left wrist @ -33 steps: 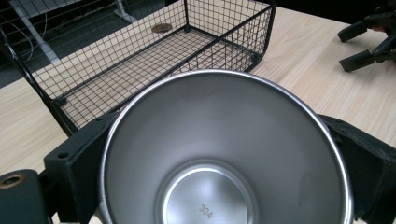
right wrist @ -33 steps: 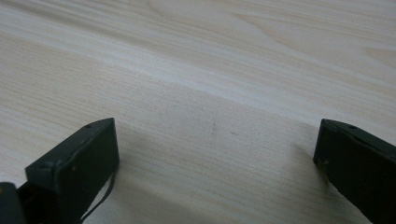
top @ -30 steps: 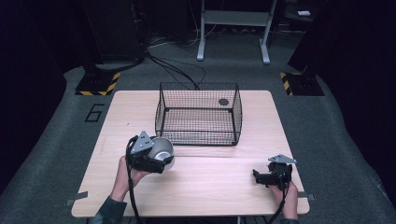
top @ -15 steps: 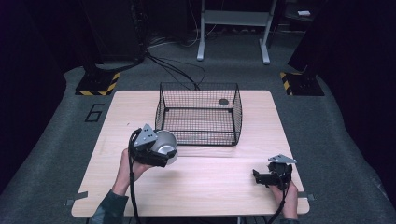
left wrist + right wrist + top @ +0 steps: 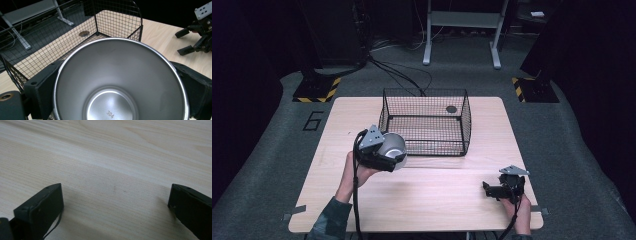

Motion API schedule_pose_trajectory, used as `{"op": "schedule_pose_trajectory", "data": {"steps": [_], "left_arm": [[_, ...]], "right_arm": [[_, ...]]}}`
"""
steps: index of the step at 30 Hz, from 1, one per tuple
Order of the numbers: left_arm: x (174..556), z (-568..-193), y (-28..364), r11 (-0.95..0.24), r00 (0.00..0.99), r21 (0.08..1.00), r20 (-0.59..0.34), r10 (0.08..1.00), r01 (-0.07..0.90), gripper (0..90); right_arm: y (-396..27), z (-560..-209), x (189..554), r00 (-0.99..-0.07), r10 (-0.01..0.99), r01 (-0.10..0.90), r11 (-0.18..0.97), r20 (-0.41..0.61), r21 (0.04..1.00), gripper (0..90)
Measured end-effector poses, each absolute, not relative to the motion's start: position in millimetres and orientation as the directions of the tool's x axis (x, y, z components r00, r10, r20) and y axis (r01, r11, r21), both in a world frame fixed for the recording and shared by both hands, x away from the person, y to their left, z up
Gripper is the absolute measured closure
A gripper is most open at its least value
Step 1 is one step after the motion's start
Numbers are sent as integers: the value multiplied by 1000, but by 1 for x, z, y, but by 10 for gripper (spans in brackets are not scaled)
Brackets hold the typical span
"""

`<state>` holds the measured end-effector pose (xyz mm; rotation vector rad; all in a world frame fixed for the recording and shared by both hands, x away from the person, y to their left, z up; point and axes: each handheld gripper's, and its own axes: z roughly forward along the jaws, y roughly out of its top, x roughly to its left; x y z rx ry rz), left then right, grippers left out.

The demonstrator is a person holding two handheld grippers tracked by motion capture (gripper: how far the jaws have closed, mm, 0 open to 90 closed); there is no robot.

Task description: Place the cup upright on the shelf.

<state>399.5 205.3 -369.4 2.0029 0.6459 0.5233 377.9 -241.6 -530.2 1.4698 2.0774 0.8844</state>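
Left gripper [image 5: 384, 157]: clamped on the steel cup, one black jaw on each side of the cup's wall; raised off the table just outside the basket's near-left corner.
Steel cup [image 5: 120, 80]: tipped on its side, open mouth facing the left gripper's camera; "304" stamped on the bottom inside.
Wire basket [image 5: 426, 122]: black mesh, at the middle of the table's far edge; small dark disc [image 5: 451, 109] lying in its far-right part.
Right gripper [image 5: 489, 189]: near the table's near-right corner, jaws spread wide, holding nothing, low over bare wood.
Table [image 5: 447, 195]: pale wood.
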Motion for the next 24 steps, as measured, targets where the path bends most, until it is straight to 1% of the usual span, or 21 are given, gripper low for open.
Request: {"op": "schedule_pose_trajectory", "data": {"steps": [16,19,24], "left_arm": [[420,-347,192,-432,781,881,127,611,194,64],[423,-344,190,-426,789,881,109,604,204,64],[432,-339,185,-423,793,885,112,599,195,64]], "right_arm": [[-242,-530,378,-337,941,657,231,5,718,0],[-242,-530,378,-336,942,657,230,7,718,0],[-242,-530,378,-337,942,657,230,7,718,0]]}}
